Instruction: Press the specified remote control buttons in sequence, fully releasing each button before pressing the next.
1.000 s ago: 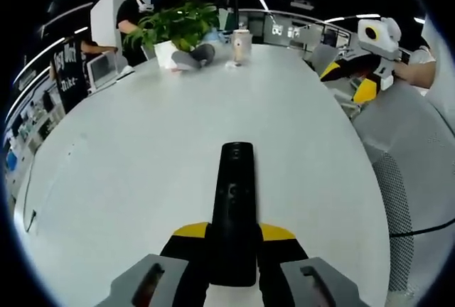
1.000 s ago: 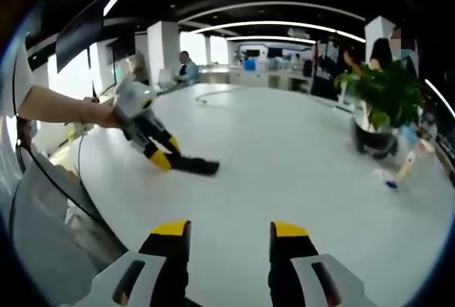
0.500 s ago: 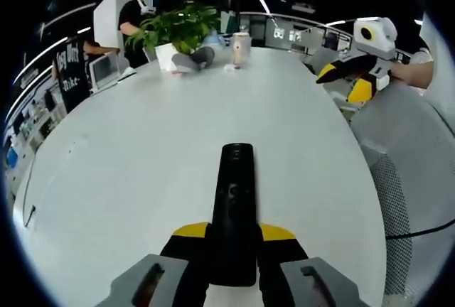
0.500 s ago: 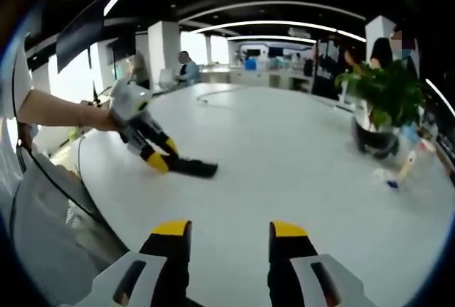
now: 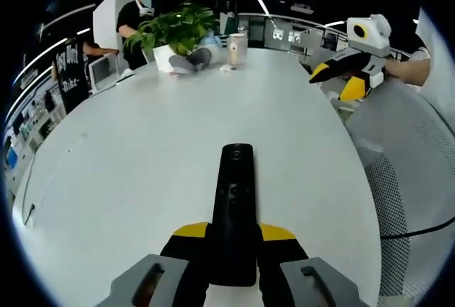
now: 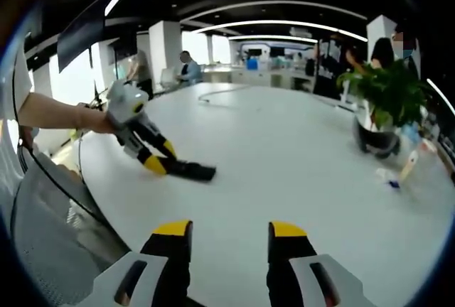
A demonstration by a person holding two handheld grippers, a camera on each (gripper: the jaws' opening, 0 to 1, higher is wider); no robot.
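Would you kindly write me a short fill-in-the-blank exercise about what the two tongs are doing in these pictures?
1. The left tongs are shut on a long black ____.
2. The right tongs' yellow-tipped jaws stand ____, holding nothing.
3. The slim black remote control lies on a white ____.
4. Beside the leafy green potted plant at the table's far end stands a pale ____.

Missing words: remote control; open; table; cup

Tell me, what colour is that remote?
Black; the remote shows best in the left gripper view, held in the left claw.
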